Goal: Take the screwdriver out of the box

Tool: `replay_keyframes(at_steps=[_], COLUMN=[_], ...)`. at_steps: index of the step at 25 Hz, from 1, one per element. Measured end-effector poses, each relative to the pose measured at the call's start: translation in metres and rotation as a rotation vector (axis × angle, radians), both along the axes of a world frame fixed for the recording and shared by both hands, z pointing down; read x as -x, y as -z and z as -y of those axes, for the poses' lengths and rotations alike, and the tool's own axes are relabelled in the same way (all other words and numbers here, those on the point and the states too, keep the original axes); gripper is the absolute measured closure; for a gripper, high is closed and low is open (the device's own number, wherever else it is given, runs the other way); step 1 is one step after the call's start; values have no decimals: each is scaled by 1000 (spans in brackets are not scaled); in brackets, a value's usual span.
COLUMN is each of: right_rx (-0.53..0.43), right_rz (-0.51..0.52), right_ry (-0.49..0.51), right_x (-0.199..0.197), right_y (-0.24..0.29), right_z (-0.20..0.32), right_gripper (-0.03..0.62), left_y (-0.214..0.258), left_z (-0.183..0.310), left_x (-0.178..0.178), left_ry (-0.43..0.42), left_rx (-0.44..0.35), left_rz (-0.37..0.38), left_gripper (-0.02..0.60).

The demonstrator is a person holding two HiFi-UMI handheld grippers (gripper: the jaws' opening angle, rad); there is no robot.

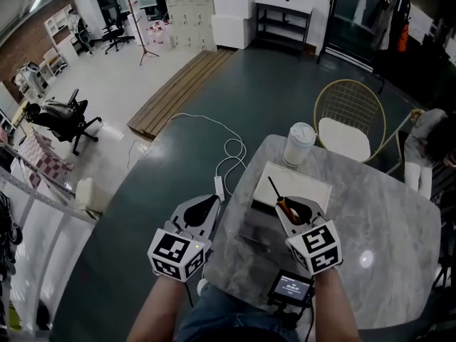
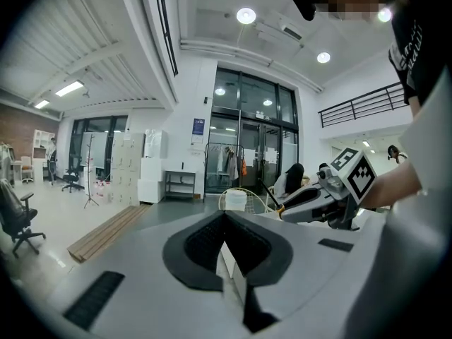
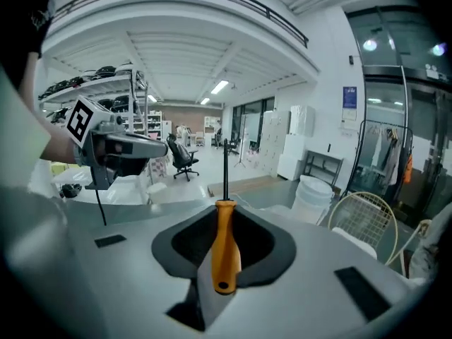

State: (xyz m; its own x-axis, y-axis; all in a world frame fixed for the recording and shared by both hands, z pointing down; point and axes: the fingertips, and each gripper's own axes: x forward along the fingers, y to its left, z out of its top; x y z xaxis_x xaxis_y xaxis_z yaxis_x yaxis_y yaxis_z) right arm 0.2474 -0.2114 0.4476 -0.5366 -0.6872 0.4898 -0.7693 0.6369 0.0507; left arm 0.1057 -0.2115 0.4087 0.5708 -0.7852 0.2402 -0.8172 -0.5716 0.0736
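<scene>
Holding: my right gripper (image 3: 220, 240) clamps the screwdriver (image 3: 226, 253) handle.
Left gripper (image 2: 227, 240): jaws together, empty.
Box (image 1: 308, 188): centre frame.

Head view: the handle of the screwdriver (image 1: 276, 192) is largely hidden between the jaws of the right tool (image 1: 293, 206), which also covers part of the box (image 1: 308, 182); print on the small screen (image 1: 291, 287) is too small to read.

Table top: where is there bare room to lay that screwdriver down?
The widest bare patch is the right half of the table, between the box and the right edge. A smaller bare strip lies behind the box, right of the cup. The left and near side is crowded: box, cup, and the small screen at the near edge.
</scene>
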Motion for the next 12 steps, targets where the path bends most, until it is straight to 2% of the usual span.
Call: replay_keyframes(at_steps=[5, 12], right_rx=[-174, -277], right_rz=[95, 127], right_ry=[-18, -115], right_x=[-5, -17], right_y=[32, 61], right_z=[-2, -2], right_gripper=[505, 505], left_y=[15, 32], left_z=[0, 7], left_x=[-5, -7], left_ry=[1, -22], left_rx=[-40, -105], left_rz=[-15, -46], left_gripper=[569, 569])
